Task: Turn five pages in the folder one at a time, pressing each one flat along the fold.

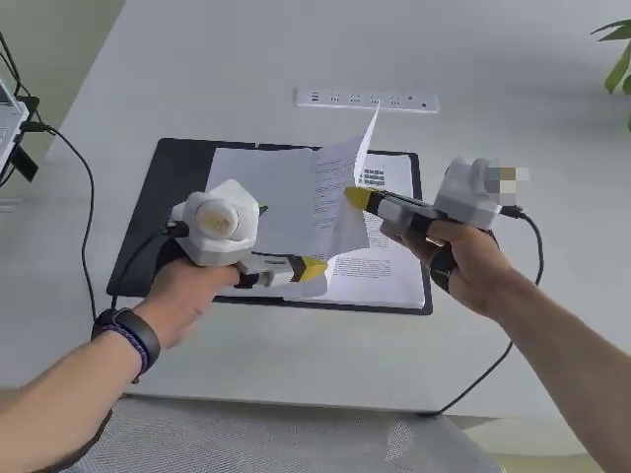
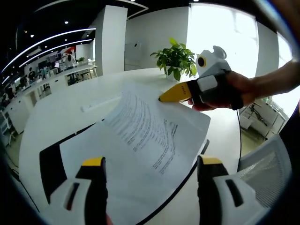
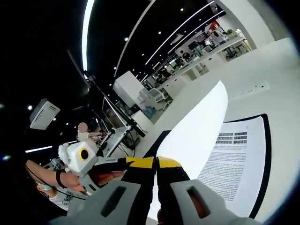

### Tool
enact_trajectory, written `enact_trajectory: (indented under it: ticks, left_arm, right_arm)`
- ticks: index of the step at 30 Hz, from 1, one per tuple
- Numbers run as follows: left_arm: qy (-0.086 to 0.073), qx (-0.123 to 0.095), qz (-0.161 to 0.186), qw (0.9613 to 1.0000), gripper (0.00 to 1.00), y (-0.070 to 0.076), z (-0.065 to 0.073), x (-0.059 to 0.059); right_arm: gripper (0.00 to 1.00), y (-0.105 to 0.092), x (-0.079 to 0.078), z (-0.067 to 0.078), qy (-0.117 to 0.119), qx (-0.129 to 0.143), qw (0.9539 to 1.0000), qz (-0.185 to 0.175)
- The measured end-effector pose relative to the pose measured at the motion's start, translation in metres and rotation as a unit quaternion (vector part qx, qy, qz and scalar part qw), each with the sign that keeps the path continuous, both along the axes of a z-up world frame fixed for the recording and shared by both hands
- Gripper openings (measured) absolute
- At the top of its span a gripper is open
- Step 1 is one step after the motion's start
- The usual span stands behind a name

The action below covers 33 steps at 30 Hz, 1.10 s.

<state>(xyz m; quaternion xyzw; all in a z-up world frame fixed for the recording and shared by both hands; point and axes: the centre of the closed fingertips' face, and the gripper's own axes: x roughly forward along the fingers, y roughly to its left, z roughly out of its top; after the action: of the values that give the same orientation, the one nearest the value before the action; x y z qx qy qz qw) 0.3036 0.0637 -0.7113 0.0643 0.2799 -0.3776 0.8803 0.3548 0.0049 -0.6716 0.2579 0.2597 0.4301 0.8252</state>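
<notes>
My right gripper (image 1: 357, 200) is clamped on the free edge of the lifted page (image 1: 320, 192), which stands half-turned above the open black folder (image 1: 168, 187) on the white table (image 1: 197, 59). My left gripper (image 1: 314, 268) has its jaws apart and holds nothing, at the folder's near edge just below the page. The fold looks to run near-to-far. The page must swing left, so the left gripper is nearer for pressing.

Folder (image 1: 158, 222) lies on table (image 1: 246, 59), power strip (image 1: 367, 100) behind.
</notes>
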Motion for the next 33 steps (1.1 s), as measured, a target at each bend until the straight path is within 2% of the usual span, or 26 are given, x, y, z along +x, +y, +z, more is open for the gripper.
enact_trajectory:
  ticks: [6,12,15,20,23,33]
  left_arm:
    - [-0.006,-0.003,0.021,0.9998,0.79,0.029,0.006,-0.001]
    - [-0.010,-0.001,0.036,0.9993,0.79,0.052,0.007,-0.005]
    - [-0.011,-0.002,0.046,0.9989,0.79,0.064,0.008,-0.007]
    - [-0.012,-0.002,0.062,0.9980,0.80,0.081,0.009,-0.012]
    - [-0.012,-0.003,0.069,0.9975,0.80,0.089,0.011,-0.016]
    - [-0.015,-0.004,0.091,0.9957,0.81,0.112,0.016,-0.029]
  right_arm:
    - [0.00,0.028,0.002,0.011,-0.008,0.012,0.9997,0.018]
    - [0.00,0.067,-0.010,0.029,-0.020,0.020,0.9984,0.049]
    - [0.00,0.083,-0.015,0.031,-0.022,0.016,0.9976,0.064]
    - [0.00,0.107,-0.024,0.029,-0.017,0.015,0.9960,0.086]
    - [0.00,0.119,-0.028,0.024,-0.013,0.008,0.9950,0.098]
    - [0.00,0.150,-0.022,0.002,0.017,0.004,0.9936,0.112]
